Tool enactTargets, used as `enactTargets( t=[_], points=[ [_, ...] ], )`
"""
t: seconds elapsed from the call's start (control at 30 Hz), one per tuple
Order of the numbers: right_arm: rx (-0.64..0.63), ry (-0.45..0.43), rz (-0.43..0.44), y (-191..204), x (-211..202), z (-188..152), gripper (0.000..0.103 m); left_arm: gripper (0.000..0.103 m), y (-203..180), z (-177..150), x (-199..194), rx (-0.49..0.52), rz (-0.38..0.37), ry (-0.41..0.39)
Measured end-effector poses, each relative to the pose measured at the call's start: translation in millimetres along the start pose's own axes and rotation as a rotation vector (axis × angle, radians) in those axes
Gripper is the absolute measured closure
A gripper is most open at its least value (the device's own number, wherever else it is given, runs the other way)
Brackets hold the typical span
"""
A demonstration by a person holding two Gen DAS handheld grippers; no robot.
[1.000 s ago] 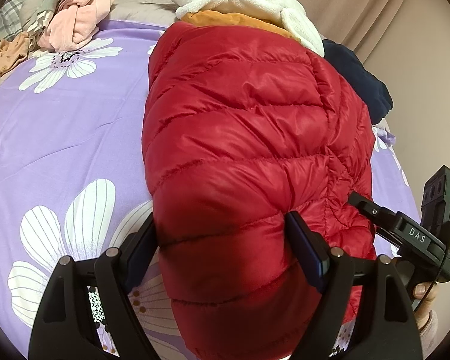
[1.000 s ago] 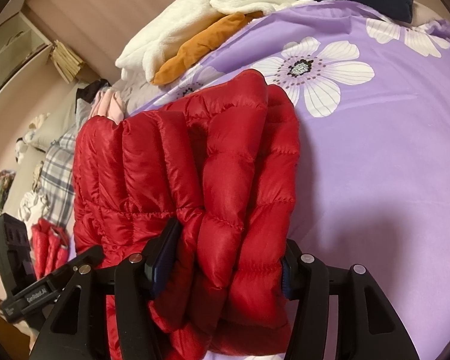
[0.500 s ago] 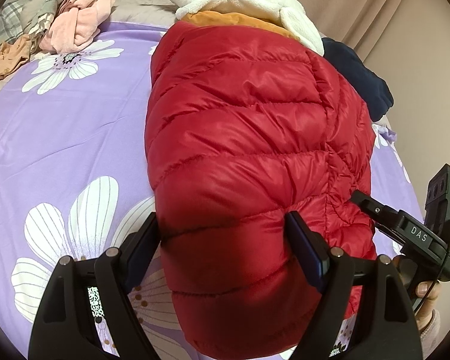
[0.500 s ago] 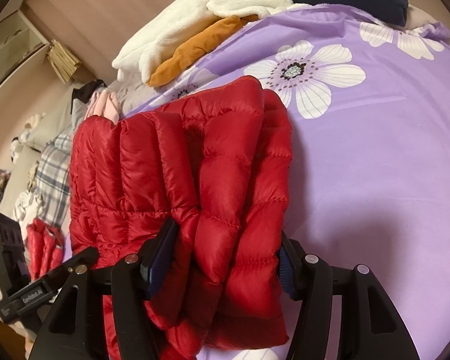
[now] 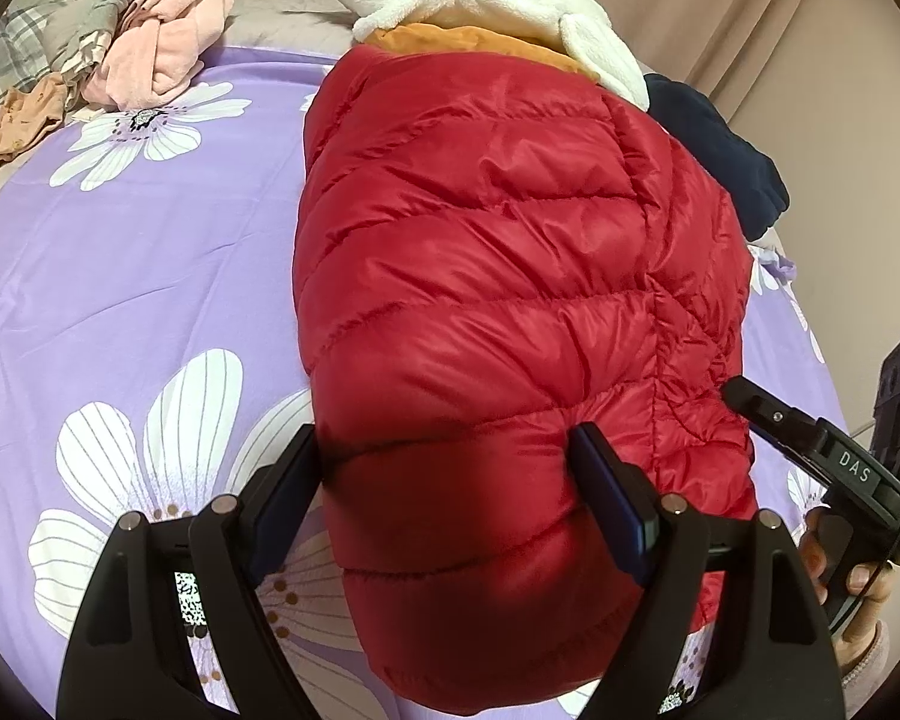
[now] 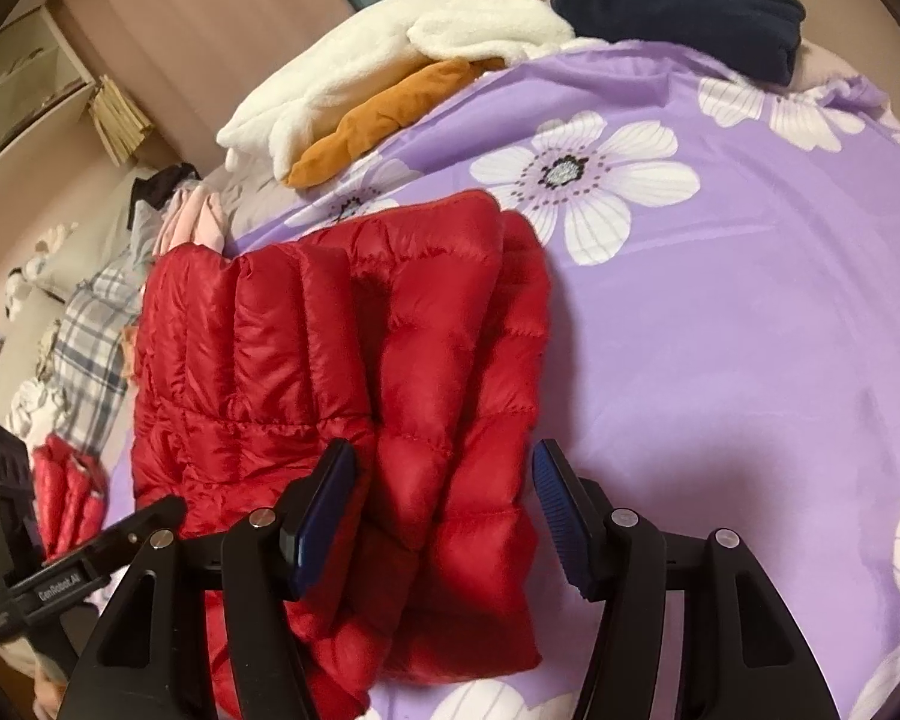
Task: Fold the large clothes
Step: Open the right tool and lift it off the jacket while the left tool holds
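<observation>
Purple floral bedspread (image 5: pixel 120 276) carries red jacket (image 5: pixel 498 312) (hem cropped), left tool (image 5: pixel 444 498) clamping it, right tool (image 6: pixel 444 498) apart.

Left wrist view: we look steeply down along the left gripper (image 5: pixel 444 492), close over the near end of the red puffer jacket (image 5: pixel 498 276), towards the bed's far clothes piles. Right wrist view: we look down along the right gripper (image 6: pixel 444 510) at the jacket's other edge. Both views share the jacket, the purple floral bedspread (image 5: pixel 120 276) and the white fleece (image 6: pixel 354 78).
</observation>
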State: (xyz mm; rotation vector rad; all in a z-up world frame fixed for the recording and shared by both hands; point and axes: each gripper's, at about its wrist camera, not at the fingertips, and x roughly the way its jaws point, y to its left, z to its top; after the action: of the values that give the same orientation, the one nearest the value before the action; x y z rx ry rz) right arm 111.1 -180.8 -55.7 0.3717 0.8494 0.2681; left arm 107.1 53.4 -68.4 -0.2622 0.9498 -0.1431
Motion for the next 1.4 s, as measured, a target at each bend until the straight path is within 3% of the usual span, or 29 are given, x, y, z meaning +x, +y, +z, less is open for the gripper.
enactTargets(
  t=[0.23,0.37,0.5,0.63,0.73,1.0,1.23,1.4],
  points=[
    [-0.055,-0.12,-0.062,6,-24,2,0.043,0.019,0,0,-1,0.0,0.005,-0.001],
    [-0.126,-0.17,-0.002,22,-31,5,0.044,0.019,1,0,-1,0.004,0.006,-0.002],
    [-0.194,-0.181,0.044,42,-27,6,0.054,0.019,0,0,0,0.012,0.007,-0.002],
    [-0.246,-0.183,0.075,60,-20,10,0.063,0.019,-1,-1,0,0.021,0.009,-0.002],
    [-0.255,-0.168,0.08,66,-8,16,0.064,0.019,-1,0,1,0.025,0.008,-0.002],
    [-0.158,-0.026,0.022,45,34,17,0.064,0.021,-4,2,-4,0.038,0.004,-0.008],
    [-0.154,-0.024,0.026,46,29,12,0.064,0.028,-13,20,-29,0.077,0.014,-0.118],
    [-0.15,-0.023,0.035,44,29,12,0.064,0.05,-15,36,-24,0.097,0.005,-0.135]
  ],
)
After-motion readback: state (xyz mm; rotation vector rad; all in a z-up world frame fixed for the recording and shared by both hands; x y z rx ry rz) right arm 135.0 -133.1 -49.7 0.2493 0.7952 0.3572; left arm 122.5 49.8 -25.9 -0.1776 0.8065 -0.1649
